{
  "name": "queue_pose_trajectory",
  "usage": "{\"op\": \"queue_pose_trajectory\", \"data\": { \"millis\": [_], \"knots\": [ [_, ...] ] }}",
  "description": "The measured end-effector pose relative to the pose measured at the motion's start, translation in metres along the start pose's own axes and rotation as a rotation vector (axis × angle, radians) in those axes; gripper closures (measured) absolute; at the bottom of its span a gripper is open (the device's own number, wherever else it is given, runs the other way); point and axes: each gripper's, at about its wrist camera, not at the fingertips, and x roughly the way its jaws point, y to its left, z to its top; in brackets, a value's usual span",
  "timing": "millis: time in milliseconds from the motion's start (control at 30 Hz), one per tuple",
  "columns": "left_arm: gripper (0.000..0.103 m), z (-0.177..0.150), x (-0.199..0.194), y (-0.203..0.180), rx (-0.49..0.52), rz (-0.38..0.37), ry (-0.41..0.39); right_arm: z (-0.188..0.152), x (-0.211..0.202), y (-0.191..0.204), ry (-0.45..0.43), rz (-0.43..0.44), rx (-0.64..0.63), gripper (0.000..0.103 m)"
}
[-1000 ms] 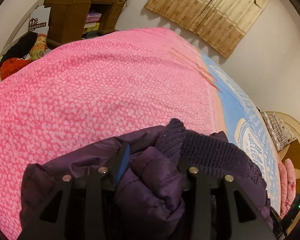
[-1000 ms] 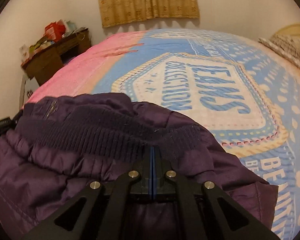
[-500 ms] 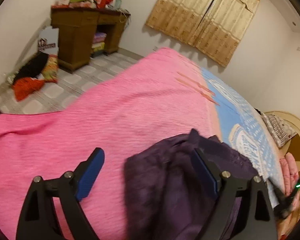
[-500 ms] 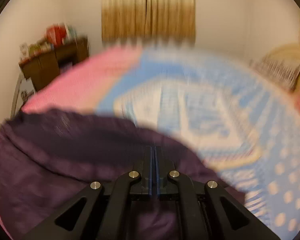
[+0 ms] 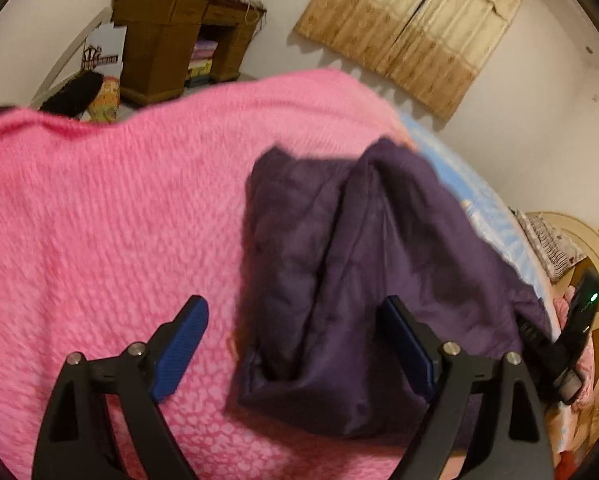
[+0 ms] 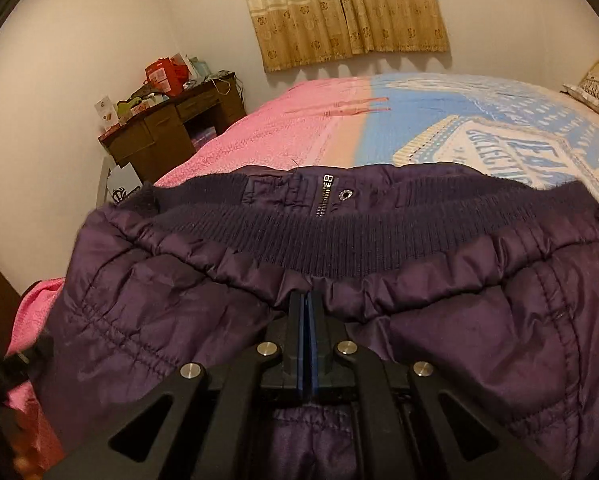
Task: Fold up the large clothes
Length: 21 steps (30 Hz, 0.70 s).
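Observation:
A dark purple padded jacket (image 5: pixel 363 264) lies folded on the pink bed cover (image 5: pixel 99 240). My left gripper (image 5: pixel 295 328) is open and empty, its blue pads spread just above the near end of the jacket. In the right wrist view my right gripper (image 6: pixel 308 304) is shut on the jacket (image 6: pixel 479 320) just below its ribbed knit hem (image 6: pixel 339 240). A zip end and a snap (image 6: pixel 345 195) show on the hem. The right gripper also shows in the left wrist view (image 5: pixel 567 344) at the right edge.
The bed has a blue printed blanket (image 6: pixel 499 136) beyond the pink cover. A brown wooden desk (image 5: pixel 179 40) piled with clutter stands by the wall at the left. Beige curtains (image 6: pixel 347 8) hang behind. Pillows (image 5: pixel 547 240) lie at the far right.
My left gripper has let go of the jacket, opened wide and pulled back. The jacket now lies folded on the pink cover. My right gripper stays shut on the hem.

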Motion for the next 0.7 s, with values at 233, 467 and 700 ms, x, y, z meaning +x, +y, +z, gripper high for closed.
{"op": "queue_pose_trajectory", "data": {
  "millis": [233,467,700],
  "knots": [
    [0.012,0.001,0.001,0.005,-0.069,-0.076,-0.060,-0.001,-0.004,-0.001,-0.014,-0.003,-0.005,0.101],
    [0.005,0.009,0.015,0.005,-0.171,-0.145,-0.088,0.009,-0.047,-0.010,-0.066,0.077,0.132,0.101],
    [0.032,0.013,0.025,-0.008,-0.178,-0.088,-0.151,-0.006,-0.028,0.000,0.038,0.032,0.077,0.101]
  ]
}}
